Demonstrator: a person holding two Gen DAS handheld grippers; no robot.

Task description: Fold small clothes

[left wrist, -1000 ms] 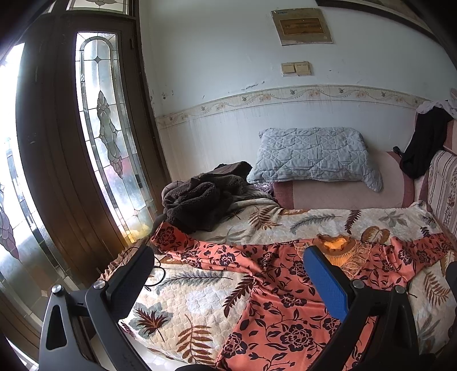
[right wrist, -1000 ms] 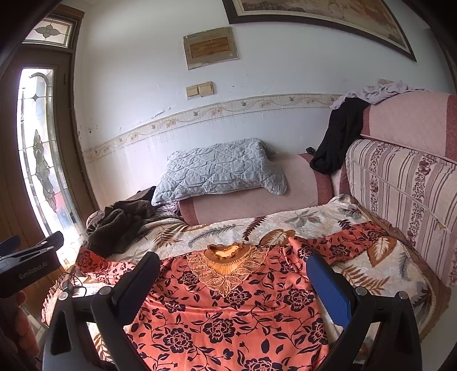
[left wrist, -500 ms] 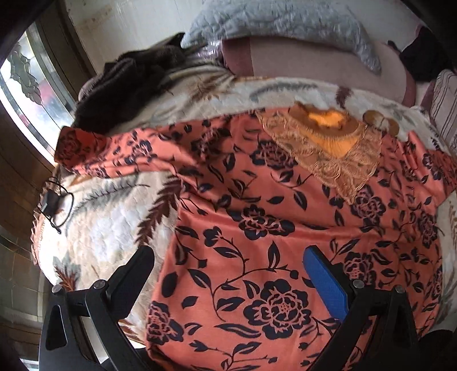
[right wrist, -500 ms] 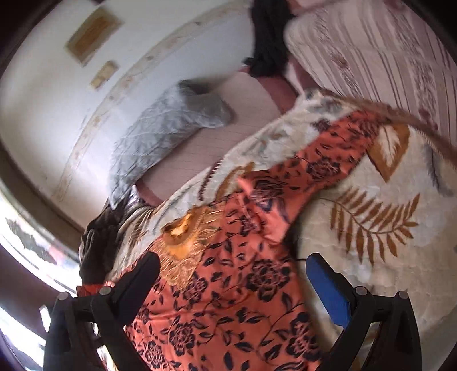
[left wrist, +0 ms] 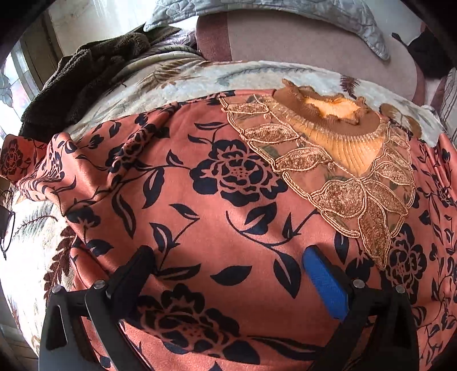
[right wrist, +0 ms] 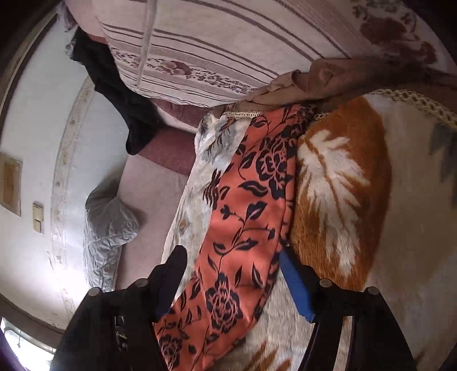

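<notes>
Floral top [left wrist: 217, 199] spread flat on leaf blanket [left wrist: 42, 256]. My L gripper [left wrist: 228, 268] wide open above its front, holding nothing. R gripper [right wrist: 231, 274] closing astride sleeve [right wrist: 251, 205], pads not yet pressing.

The blouse [left wrist: 217, 205] lies spread flat on the blanket [left wrist: 42, 256], its collar [left wrist: 334, 114] at twelve o'clock. A heap of clothes [left wrist: 82, 77] sits at ten o'clock beyond its left sleeve [left wrist: 37, 162]. The pillow [left wrist: 285, 11] rests behind the collar. The right sleeve [right wrist: 251, 205] lies between the right tool [right wrist: 231, 271] fingers.
</notes>
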